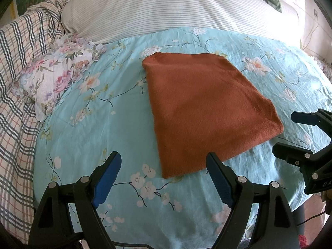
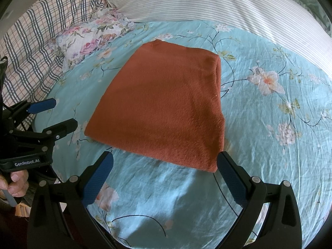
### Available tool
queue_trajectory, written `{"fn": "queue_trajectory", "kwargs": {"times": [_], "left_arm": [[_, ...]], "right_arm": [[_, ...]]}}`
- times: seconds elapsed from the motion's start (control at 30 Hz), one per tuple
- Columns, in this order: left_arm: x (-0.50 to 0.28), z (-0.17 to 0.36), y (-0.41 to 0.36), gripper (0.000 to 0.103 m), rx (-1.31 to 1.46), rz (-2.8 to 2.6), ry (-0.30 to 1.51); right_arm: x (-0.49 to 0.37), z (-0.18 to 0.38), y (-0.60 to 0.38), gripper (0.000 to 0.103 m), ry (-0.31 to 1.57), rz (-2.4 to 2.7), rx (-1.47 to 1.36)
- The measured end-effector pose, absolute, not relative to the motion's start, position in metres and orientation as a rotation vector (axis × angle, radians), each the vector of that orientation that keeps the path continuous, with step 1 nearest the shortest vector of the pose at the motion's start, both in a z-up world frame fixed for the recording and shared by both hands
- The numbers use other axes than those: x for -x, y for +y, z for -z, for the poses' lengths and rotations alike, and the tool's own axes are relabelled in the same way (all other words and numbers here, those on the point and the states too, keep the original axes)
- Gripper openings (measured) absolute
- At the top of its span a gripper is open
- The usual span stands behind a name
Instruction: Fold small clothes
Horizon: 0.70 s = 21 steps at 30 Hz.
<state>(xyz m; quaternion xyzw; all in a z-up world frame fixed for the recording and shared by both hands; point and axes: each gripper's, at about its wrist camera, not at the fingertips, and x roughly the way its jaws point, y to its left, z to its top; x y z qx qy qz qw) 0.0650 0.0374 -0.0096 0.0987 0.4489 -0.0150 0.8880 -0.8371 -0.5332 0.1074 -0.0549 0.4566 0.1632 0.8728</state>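
On the bed, over at the left edge, a plaid blanket [image 1: 18,87] lies bunched, and tucked against it sits a small rose-print pillow [image 1: 58,72]; behind both runs a long striped pillow [image 1: 166,6] across the head of the bed. Moving inward, the turquoise flowered sheet [image 1: 87,141] is spread fairly smooth, and on it, about the middle, rests the rust-coloured knit garment [image 1: 207,108], already brought down to a compact, roughly square packet with its layers stacked; in the right wrist view the doubled edge shows along its right side [image 2: 217,87]. From where I stand that piece looks finished, or very nearly: the corners meet, no sleeve or hem sticks out, and I can see no loose flap that wants another turn. Nearer to me the left tool [image 1: 164,178] hangs above the sheet just short of the packet's near corner, its blue pads spread wide with nothing between them. Further right, the right tool [image 2: 165,178] does the same at the packet's other near corner, jaws released and empty, touching no cloth that I can make out. At the left of the right wrist view a hand [image 2: 14,182] grips the other handle. What is left, I would judge, is at most a last pat or setting the packet aside; no other small clothes waiting to be folded are in sight, so I cannot say whether more remain
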Motion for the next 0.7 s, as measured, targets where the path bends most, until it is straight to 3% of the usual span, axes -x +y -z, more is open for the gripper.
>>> {"fn": "queue_trajectory", "kwargs": {"times": [0.7], "left_arm": [[-0.104, 0.016, 0.037, 0.084, -0.188, 0.020, 0.925]], "right_arm": [[0.800, -0.101, -0.547, 0.100, 0.955, -0.299, 0.083]]}}
